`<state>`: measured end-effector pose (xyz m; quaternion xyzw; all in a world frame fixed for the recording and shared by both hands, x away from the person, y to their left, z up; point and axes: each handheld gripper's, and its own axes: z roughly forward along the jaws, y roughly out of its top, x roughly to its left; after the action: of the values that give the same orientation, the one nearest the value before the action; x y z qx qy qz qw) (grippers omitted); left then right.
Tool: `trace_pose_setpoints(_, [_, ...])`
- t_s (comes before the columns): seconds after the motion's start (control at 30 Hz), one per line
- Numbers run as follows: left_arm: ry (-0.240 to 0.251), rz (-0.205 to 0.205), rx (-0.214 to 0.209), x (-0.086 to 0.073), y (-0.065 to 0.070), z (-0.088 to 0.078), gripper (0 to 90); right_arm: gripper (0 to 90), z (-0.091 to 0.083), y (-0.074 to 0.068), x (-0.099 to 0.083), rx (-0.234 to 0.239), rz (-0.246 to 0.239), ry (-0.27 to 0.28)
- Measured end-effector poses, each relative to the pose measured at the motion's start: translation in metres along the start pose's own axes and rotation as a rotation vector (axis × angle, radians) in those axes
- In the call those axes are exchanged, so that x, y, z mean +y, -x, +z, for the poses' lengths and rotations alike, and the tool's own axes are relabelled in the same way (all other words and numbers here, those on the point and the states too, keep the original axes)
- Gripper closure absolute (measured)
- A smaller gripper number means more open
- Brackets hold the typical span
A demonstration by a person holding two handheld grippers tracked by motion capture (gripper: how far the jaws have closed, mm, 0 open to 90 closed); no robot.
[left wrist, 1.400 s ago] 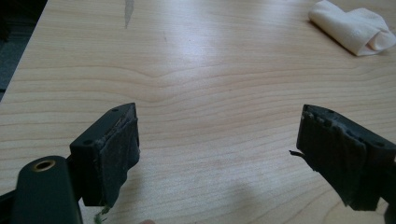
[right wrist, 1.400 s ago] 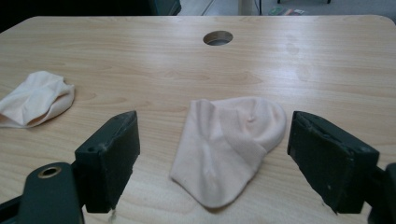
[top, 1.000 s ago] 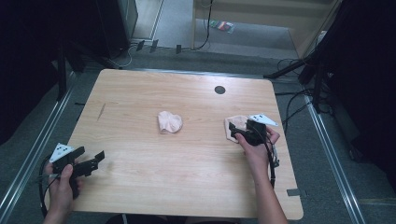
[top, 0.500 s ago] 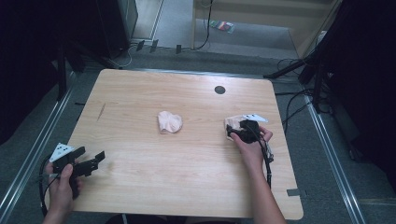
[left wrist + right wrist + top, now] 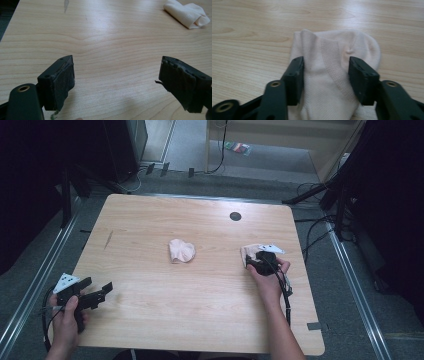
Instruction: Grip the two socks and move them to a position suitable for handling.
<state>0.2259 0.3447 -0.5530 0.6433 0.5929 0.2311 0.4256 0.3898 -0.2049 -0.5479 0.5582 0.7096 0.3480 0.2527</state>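
Note:
A pale pink sock [image 5: 332,45] lies flat at the right side of the wooden table [image 5: 200,310]. My right gripper [image 5: 325,67] is down on it with a strip of the cloth between its jaws. The jaws have just been closing and stand half apart, and the cloth is not pinched. In the high view the right gripper [image 5: 251,262] covers most of that sock [image 5: 247,251]. A second, balled-up pink sock [image 5: 181,250] rests mid-table and also shows in the left gripper view [image 5: 187,13]. My left gripper [image 5: 100,291] hovers open and empty near the table's front left corner [image 5: 117,75].
A round black cable hole [image 5: 235,216] sits near the far edge of the table. Metal rails [image 5: 30,290] run along the floor on both sides, and cables [image 5: 312,227] lie at the far right. The right gripper's cable [image 5: 286,295] trails along the forearm.
The right gripper has come down onto the sock at the right and its jaws have narrowed around the cloth. The left hand has stayed put.

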Motion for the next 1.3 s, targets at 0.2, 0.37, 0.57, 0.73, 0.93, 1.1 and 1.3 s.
trace_pose_setpoints(0.2, [0.001, 0.0, -0.001, 0.0, 0.0, 0.0, 13.4, 72.9, -0.001, 0.006, -0.001, -0.043, 0.044, 0.013])
trace_pose_setpoints(0.37, [-0.002, -0.001, -0.004, 0.0, 0.0, 0.0, 13.4, 79.5, -0.001, 0.012, 0.0, -0.029, 0.09, 0.017])
trace_pose_setpoints(0.57, [-0.003, -0.006, -0.006, 0.0, -0.001, 0.0, 13.4, 80.5, -0.007, 0.014, 0.001, -0.053, 0.121, 0.033])
trace_pose_setpoints(0.73, [-0.003, -0.004, -0.006, 0.0, -0.001, 0.0, 13.4, 80.5, -0.02, 0.011, 0.007, -0.042, 0.108, 0.071])
trace_pose_setpoints(0.93, [0.003, -0.003, 0.0, 0.0, 0.0, 0.0, 13.4, 80.5, -0.048, 0.001, 0.014, 0.002, 0.104, 0.13])
trace_pose_setpoints(1.1, [0.013, 0.014, 0.016, -0.001, 0.002, -0.001, 13.4, 80.5, -0.077, -0.007, 0.017, 0.061, 0.1, 0.178])
trace_pose_setpoints(1.3, [0.036, 0.018, 0.038, 0.007, 0.011, -0.005, 13.3, 80.5, -0.097, -0.019, 0.015, 0.111, 0.082, 0.2])
